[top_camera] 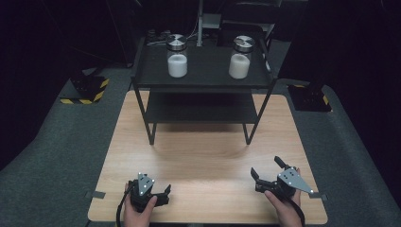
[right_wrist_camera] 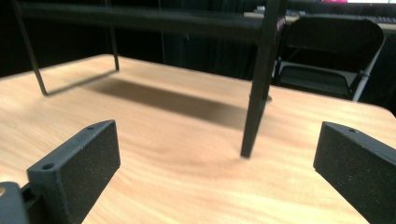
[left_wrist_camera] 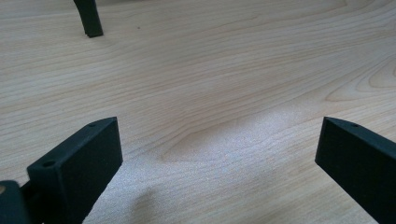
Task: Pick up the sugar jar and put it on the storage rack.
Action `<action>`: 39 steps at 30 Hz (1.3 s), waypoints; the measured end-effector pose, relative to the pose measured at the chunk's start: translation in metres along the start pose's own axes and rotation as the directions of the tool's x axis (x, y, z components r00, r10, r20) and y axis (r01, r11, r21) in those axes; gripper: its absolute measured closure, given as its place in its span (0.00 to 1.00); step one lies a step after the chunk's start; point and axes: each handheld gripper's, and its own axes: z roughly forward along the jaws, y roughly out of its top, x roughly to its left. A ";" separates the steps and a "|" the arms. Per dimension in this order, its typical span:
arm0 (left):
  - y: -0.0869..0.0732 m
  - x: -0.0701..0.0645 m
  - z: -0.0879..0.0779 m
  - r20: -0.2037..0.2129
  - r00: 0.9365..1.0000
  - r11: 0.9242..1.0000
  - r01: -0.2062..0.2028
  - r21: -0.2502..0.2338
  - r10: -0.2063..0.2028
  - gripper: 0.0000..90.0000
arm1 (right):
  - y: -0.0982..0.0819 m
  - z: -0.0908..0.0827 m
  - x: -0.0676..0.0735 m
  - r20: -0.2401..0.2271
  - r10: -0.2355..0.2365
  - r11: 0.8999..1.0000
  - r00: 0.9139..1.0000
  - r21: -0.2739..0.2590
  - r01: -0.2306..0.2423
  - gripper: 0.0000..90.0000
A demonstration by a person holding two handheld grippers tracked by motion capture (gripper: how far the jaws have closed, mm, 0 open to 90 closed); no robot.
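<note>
Operator A: I check for legible text. On the two jars [top_camera: 177, 56] I read no label, brand or number.

Operator B: Confirmed from my station. The yellow-black hazard stripes [top_camera: 85, 100] on the floor base are a marking without words.

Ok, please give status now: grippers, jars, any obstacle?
Left gripper and right gripper open, empty, low over table. Two jars untouched on shelf. Path clear.

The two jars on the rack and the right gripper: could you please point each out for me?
Left jar [top_camera: 177, 65], high view, on its white contents.
Right jar [top_camera: 239, 66], high view, on its white contents.
Right gripper [top_camera: 266, 169], high view, midway between its open fingertips.
</note>
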 end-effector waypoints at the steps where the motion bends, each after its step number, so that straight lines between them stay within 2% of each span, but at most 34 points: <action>1: 0.000 0.000 0.000 0.001 1.000 1.000 0.000 0.000 0.000 0.01 | -0.002 0.000 -0.001 0.002 0.004 1.000 1.000 0.009 -0.004 0.00; 11: 0.000 0.001 0.000 0.005 1.000 1.000 -0.002 0.001 0.002 0.01 | -0.013 -0.004 -0.003 0.052 0.017 0.994 0.998 0.111 -0.023 0.00; 17: 0.000 0.001 0.000 0.009 1.000 1.000 -0.005 0.000 0.005 0.01 | -0.017 -0.006 -0.005 0.071 0.044 0.988 0.997 0.145 -0.054 0.00; 20: 0.001 0.002 0.000 0.017 1.000 1.000 -0.011 0.005 0.010 0.01 | -0.016 -0.007 -0.005 0.075 0.040 0.985 0.996 0.163 -0.052 0.00; 25: 0.002 -0.001 0.001 0.008 1.000 1.000 -0.018 0.011 0.018 0.01 | -0.014 -0.007 -0.005 0.071 0.034 0.983 0.997 0.179 -0.046 0.00; 27: 0.004 -0.004 0.002 -0.007 1.000 1.000 -0.023 0.021 0.023 0.01 | -0.013 -0.006 -0.008 0.063 0.044 0.980 0.997 0.190 -0.055 0.00; 30: 0.006 -0.003 0.003 0.002 1.000 0.999 -0.029 0.033 0.029 0.01 | -0.008 -0.004 -0.012 0.055 0.066 0.973 0.996 0.219 -0.076 0.00; 33: 0.003 0.000 0.002 0.011 1.000 1.000 -0.022 0.018 0.022 0.01 | -0.008 -0.004 -0.014 0.043 0.074 0.972 0.996 0.219 -0.082 0.00; 35: 0.001 0.001 0.001 0.017 1.000 1.000 -0.016 0.008 0.016 0.01 | -0.006 -0.002 -0.014 0.045 0.074 0.968 0.996 0.237 -0.082 0.01; 39: -0.003 0.000 -0.001 0.009 1.000 1.000 -0.018 -0.014 0.018 0.01 | -0.003 0.001 -0.014 0.033 0.050 0.965 0.998 0.257 -0.056 0.01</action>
